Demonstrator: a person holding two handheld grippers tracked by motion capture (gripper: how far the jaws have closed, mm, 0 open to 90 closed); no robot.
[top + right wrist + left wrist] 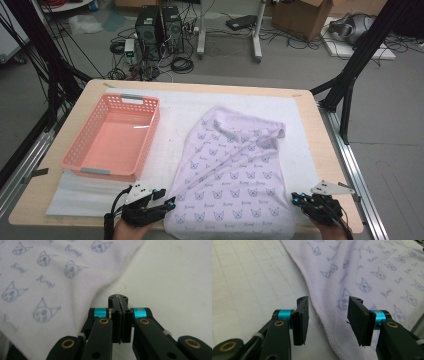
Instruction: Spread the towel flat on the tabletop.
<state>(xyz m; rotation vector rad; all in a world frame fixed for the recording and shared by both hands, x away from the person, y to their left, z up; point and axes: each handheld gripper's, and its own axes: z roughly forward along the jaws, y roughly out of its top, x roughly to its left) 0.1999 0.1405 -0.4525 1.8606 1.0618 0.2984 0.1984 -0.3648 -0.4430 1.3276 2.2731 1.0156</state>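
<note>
At the bottom of the frame, the cloth's (235,175) near hem is being straddled by the left gripper's (328,320) parted jaws; the right gripper (121,302), pressed together empty, is being held beside it and likely needs opening.

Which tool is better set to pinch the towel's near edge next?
Left, probably: the left tool is open with the towel hem between its jaws; the right tool is shut, just off the edge.

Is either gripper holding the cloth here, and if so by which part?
Nothing is held. The left gripper is open astride the cloth's hem; the right gripper is shut on nothing, just beside the hem.
</note>
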